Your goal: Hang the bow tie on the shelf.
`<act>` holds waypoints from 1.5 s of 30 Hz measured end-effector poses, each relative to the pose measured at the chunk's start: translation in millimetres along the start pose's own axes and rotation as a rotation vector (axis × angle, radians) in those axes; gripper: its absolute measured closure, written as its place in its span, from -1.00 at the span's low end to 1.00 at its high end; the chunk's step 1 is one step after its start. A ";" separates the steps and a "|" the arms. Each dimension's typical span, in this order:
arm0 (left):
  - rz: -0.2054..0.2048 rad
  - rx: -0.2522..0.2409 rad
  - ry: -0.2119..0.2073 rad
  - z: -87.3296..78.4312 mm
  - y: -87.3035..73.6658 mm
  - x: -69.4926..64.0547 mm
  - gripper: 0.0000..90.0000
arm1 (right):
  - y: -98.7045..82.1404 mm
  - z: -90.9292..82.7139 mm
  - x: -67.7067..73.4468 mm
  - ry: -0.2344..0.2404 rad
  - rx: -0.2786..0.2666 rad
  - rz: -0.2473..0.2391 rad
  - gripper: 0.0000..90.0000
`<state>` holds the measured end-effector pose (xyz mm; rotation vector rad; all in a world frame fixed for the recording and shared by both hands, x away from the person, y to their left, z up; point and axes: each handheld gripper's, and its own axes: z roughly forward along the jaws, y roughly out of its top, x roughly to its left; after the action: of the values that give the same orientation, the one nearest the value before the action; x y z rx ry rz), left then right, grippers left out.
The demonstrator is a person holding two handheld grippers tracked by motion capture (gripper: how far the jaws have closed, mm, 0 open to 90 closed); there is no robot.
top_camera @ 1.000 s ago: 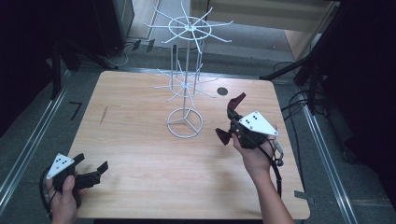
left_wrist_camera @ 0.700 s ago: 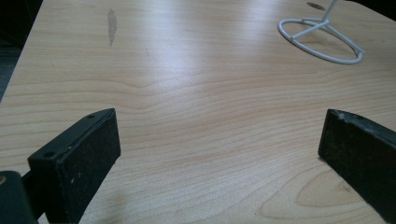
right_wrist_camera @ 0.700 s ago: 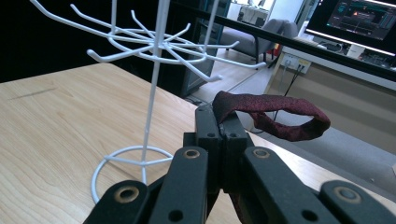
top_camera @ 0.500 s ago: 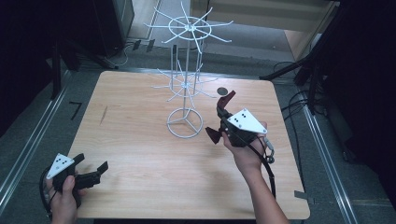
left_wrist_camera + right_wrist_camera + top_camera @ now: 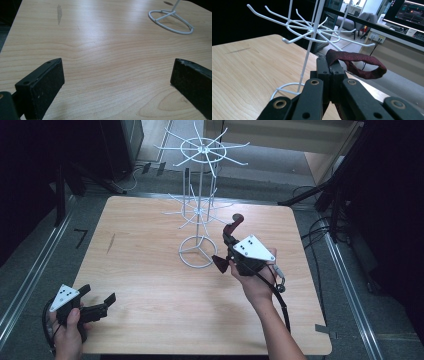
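The right hand-held gripper (image 5: 227, 236) is clenched on a dark red fabric strap loop (image 5: 234, 221); in the right gripper view the jaws stand pressed together on the strap's lower part, and the loop (image 5: 359, 63) rises free above and to the right of the jaw tips.

The white wire hanging rack with radiating hook arms (image 5: 200, 210) stands on the light wooden tabletop (image 5: 150, 285), centre of the high view. The held loop lies just right of the rack's upright pole, near the lower tier of hooks and apart from them. In the right gripper view the lower hooks (image 5: 312, 31) sit up and to the left of the loop; the nearest upturned hook tip is at centre left of that frame.

Judgement: the coming move turns on this offset. The loop's opening must be carried leftward and upward to a hook tip, with its opening turned to face the tip.

The left hand-held gripper (image 5: 97, 300) rests at lower left of the high view, released, jaws wide apart and nothing between them (image 5: 112, 82). It is well apart from the rack; the right hand is clearly nearer.
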<state>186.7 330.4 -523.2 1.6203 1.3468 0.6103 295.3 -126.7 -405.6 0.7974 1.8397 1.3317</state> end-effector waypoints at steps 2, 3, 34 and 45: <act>0.000 -0.001 -0.001 0.1 -0.1 -0.1 -1.00 | 0.6 0.4 1.2 -0.002 0.004 0.004 1.00; 0.000 -0.002 -0.001 0.1 -0.1 0.0 -1.00 | 0.9 0.7 1.4 -0.004 0.001 0.003 1.00; -0.006 -0.002 -0.005 0.1 -0.1 0.3 -1.00 | 2.5 24.1 10.6 0.037 0.040 -0.022 1.00; -0.006 -0.004 -0.010 -0.2 -0.1 0.8 -1.00 | -17.0 49.1 22.9 0.068 0.106 -0.014 1.00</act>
<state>186.7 331.2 -523.3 1.6137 1.3420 0.6008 322.3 -87.5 -436.6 0.8015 1.9792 1.2753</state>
